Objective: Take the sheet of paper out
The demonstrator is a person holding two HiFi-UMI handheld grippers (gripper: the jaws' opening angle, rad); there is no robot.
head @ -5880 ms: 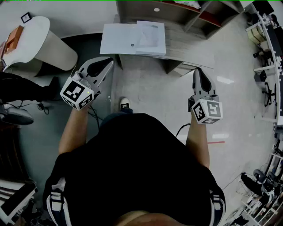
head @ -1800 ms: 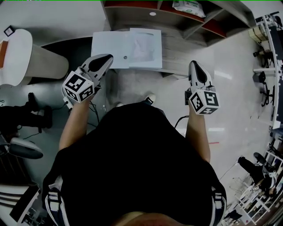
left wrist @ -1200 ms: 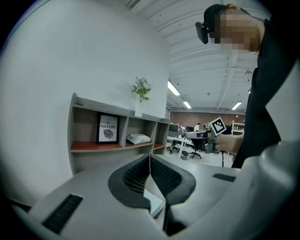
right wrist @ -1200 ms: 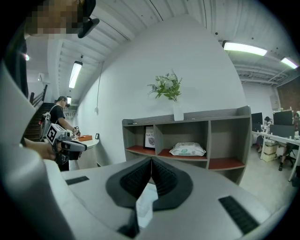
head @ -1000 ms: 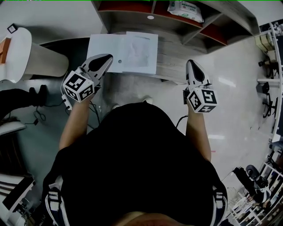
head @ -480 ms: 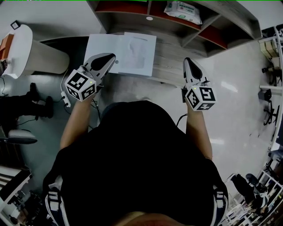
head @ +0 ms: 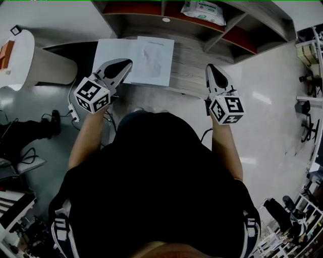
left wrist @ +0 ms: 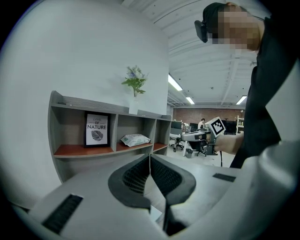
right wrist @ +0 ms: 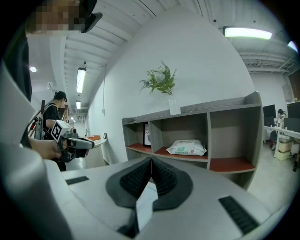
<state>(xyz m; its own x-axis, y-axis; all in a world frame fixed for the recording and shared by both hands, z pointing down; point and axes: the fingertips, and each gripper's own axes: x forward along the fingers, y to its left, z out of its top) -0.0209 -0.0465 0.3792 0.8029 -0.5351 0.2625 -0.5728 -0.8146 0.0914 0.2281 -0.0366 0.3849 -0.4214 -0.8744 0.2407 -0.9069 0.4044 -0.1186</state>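
A flat white file (head: 112,53) lies on the wooden desk (head: 189,65), with a pale sheet of paper (head: 154,60) over its right half. In the head view my left gripper (head: 122,64) is shut and empty, its tip over the file's near edge; whether it touches is unclear. My right gripper (head: 209,69) is also shut and empty, over the desk's near edge well to the right of the paper. The left gripper view shows its jaws (left wrist: 150,157) pressed together, and so does the right gripper view (right wrist: 151,161). Neither gripper view shows the paper.
Behind the desk stands a grey shelf unit (head: 242,30) with a pack of wipes (head: 202,11), a framed print (left wrist: 97,129) and a small plant (right wrist: 161,78) on top. A white round table (head: 30,58) stands to the left. Cables lie on the floor (head: 73,108).
Both grippers and the person have moved forward to the desk. The left gripper's tip now reaches the file's near edge. Both grippers stay shut.
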